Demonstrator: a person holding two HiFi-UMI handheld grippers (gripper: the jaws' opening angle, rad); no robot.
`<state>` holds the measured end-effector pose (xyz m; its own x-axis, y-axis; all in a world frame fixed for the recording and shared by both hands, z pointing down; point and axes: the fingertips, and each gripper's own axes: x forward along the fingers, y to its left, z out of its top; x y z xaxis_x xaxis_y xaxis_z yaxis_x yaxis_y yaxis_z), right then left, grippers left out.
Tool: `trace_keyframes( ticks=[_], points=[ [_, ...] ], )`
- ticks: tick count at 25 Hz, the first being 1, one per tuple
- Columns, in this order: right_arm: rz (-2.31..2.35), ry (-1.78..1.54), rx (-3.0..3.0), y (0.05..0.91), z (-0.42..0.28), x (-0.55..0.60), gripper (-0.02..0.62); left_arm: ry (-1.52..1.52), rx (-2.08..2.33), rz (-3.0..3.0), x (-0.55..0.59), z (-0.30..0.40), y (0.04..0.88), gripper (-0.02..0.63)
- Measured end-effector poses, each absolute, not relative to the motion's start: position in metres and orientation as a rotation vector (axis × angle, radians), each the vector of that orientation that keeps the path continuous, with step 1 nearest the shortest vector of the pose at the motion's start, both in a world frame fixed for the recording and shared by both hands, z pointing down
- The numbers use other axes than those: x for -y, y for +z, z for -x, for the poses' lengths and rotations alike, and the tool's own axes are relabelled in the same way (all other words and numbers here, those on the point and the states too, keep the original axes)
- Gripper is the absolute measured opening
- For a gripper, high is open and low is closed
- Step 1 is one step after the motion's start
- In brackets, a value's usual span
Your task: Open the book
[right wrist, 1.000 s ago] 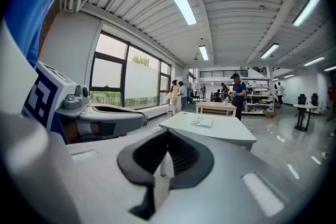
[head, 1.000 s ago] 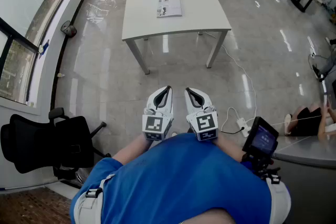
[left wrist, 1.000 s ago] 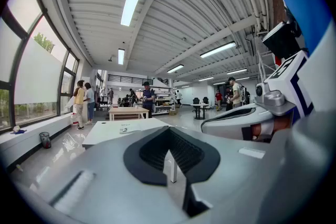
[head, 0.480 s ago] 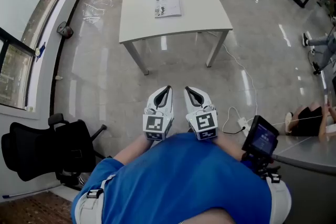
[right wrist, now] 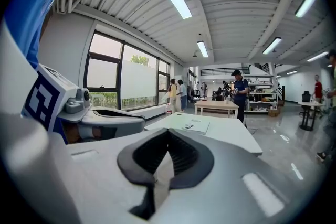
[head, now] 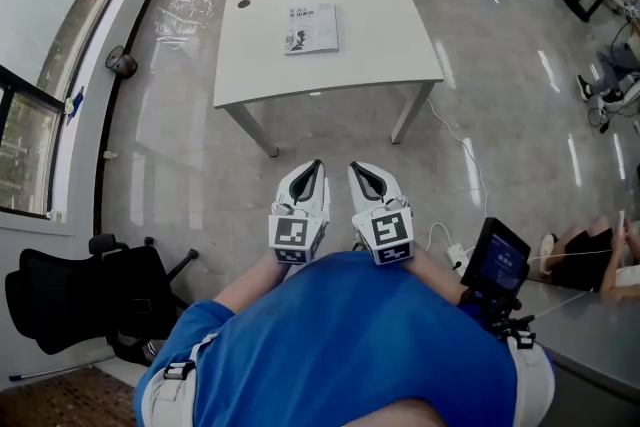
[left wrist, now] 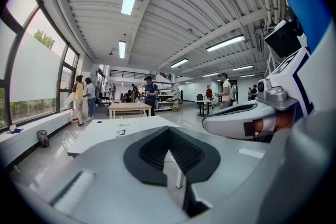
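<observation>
Starting at the person's chest, the left tongs (head: 316,165) and right tongs (head: 354,167) are held side by side, both closed with nothing between them, presumably because the approach is not finished. One book (head: 311,28) is laid closed on the far half of one white table (head: 390,45), well apart from both tongs. Counted: two tongs, one book, one table, one dark disc (head: 243,3).
</observation>
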<state>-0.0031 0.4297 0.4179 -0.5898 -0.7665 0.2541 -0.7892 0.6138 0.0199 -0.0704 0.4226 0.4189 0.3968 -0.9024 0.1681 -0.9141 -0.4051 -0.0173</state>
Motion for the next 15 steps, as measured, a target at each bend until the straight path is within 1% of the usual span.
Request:
trace_keyframes(
  ticks=[2, 8, 15],
  points=[
    [-1.271, 0.133, 2.607, 0.423, -0.003, -0.425, 0.003, 0.214, 1.681, -2.563, -0.418, 0.066, 0.421, 0.006],
    [-1.244, 0.123, 2.619, 0.422, -0.044, -0.353, 0.003, 0.194, 1.728, -2.537, -0.352, 0.031, 0.419, 0.006],
    [-1.232, 0.141, 2.634, 0.423, -0.059, -0.293, 0.003, 0.223, 1.734, -2.536, -0.291, 0.013, 0.418, 0.006]
  ],
)
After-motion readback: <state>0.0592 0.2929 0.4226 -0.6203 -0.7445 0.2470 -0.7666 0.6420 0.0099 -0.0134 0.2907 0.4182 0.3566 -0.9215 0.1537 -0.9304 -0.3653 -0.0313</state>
